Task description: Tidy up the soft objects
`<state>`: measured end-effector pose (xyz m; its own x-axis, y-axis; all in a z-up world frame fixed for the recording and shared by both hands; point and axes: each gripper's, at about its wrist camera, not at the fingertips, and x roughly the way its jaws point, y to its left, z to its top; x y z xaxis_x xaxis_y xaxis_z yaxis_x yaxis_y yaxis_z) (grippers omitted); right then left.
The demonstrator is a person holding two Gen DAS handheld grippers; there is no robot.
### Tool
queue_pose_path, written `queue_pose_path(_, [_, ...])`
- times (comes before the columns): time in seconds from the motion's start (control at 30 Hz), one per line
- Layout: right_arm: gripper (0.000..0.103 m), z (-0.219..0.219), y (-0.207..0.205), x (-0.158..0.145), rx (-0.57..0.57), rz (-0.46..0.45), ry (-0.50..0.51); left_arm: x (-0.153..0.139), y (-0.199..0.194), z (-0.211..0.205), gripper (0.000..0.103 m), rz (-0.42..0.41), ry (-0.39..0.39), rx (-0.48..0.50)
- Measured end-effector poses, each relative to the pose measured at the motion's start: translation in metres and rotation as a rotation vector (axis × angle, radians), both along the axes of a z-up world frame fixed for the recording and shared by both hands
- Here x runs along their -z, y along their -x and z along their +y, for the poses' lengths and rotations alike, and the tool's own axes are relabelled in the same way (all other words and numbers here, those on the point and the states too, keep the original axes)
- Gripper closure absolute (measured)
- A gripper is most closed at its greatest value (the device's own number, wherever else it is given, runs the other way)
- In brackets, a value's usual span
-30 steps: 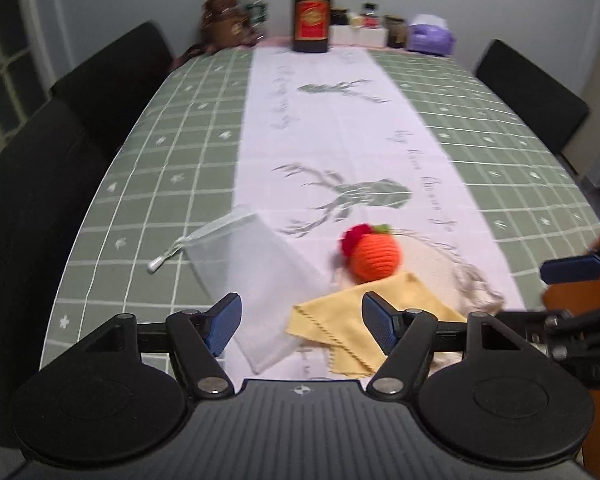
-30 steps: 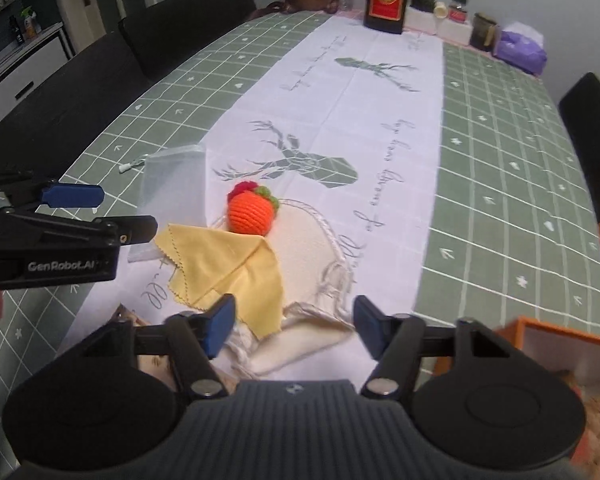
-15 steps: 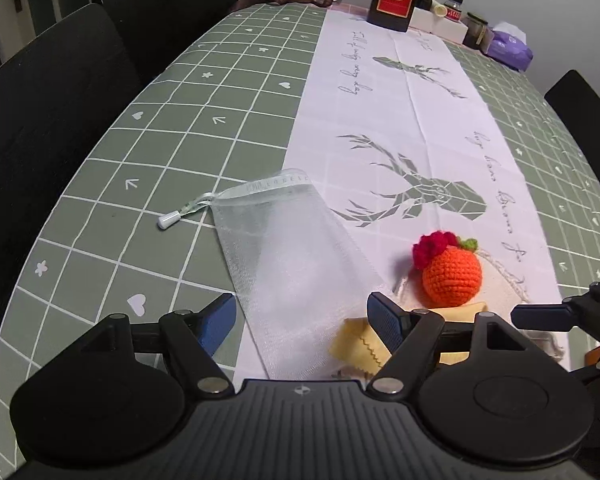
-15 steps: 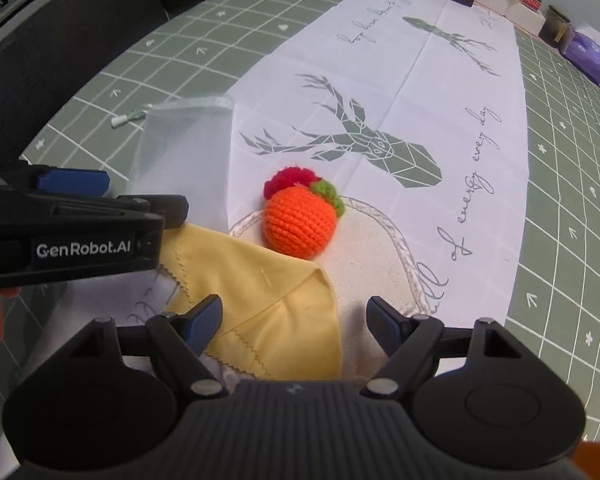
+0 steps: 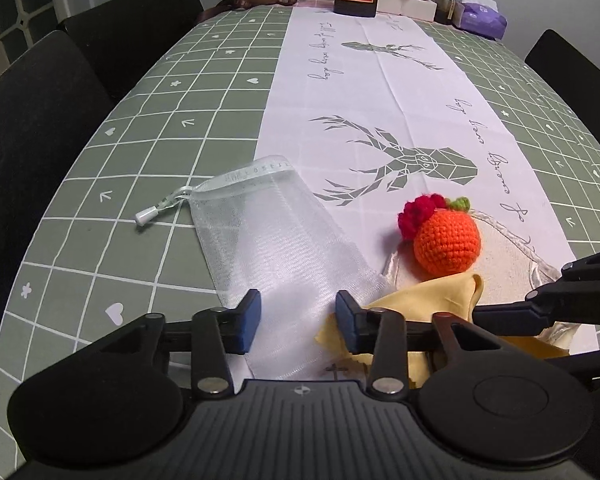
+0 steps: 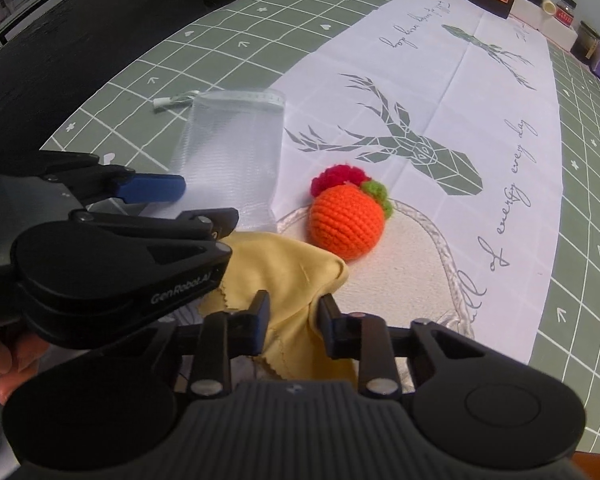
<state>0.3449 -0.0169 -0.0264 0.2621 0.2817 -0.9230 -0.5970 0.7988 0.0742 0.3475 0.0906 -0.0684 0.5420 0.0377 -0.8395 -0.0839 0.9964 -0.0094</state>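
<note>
Both grippers' jaws have just been closing: the left gripper (image 5: 298,320) stands narrowed over the mesh pouch (image 5: 272,240), the right gripper (image 6: 294,326) pinches the yellow cloth (image 6: 288,272). Crochet orange (image 6: 346,222) sits at its one o'clock; lift slowly, clear of it.

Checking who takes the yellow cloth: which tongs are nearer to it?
Right. The right tongs straddle a bunched fold of the yellow cloth; the left tongs sit beside it over the white mesh bag.
</note>
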Motion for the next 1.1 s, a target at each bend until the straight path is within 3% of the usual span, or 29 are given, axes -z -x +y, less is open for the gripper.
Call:
queue_pose_path(0.07, [0.096,0.003,0.003,-0.001,-0.009,-0.006,0.000,0.000,0.000,0.002,0.079,-0.007,-0.013,-0.004])
queue_pose_path(0.13, [0.099,0.006,0.006,-0.002,-0.013,-0.013,0.008,0.000,0.001,0.003,0.094,-0.016,-0.018,0.003])
queue_pose_path(0.23, [0.100,0.009,0.010,-0.003,-0.019,-0.029,0.021,0.000,0.004,0.006,0.103,-0.031,-0.008,-0.001])
queue_pose_path(0.47, [0.101,0.005,0.012,-0.016,0.004,-0.057,0.001,-0.022,0.017,0.021,0.103,-0.096,0.057,-0.055])
queue_pose_path(0.63, [0.100,0.001,0.010,-0.018,0.031,-0.067,0.025,-0.024,0.019,0.024,0.102,-0.028,0.012,-0.079])
queue_pose_path(0.67, [0.100,0.000,0.009,-0.016,0.040,-0.065,0.026,-0.023,0.019,0.026,0.100,-0.026,0.008,-0.087])
queue_pose_path(0.7, [0.100,-0.002,0.008,-0.015,0.048,-0.059,0.024,-0.021,0.019,0.027,0.088,-0.025,0.001,-0.099])
queue_pose_path(0.73, [0.100,-0.004,0.007,-0.013,0.056,-0.049,0.020,-0.020,0.019,0.028,0.064,-0.031,0.001,-0.103])
queue_pose_path(0.77, [0.100,-0.006,0.006,-0.011,0.063,-0.039,0.016,-0.020,0.021,0.028,0.049,-0.044,0.004,-0.105])
queue_pose_path(0.8, [0.100,-0.007,0.005,-0.009,0.068,-0.030,0.012,-0.020,0.022,0.028,0.025,-0.063,0.005,-0.107])
queue_pose_path(0.87, [0.100,-0.009,0.005,-0.005,0.073,-0.021,0.009,-0.020,0.024,0.027,0.021,-0.093,-0.005,-0.114])
queue_pose_path(1.1, [0.100,-0.009,0.007,-0.001,0.052,-0.024,0.011,-0.001,0.017,0.023,0.021,-0.033,-0.040,-0.095])
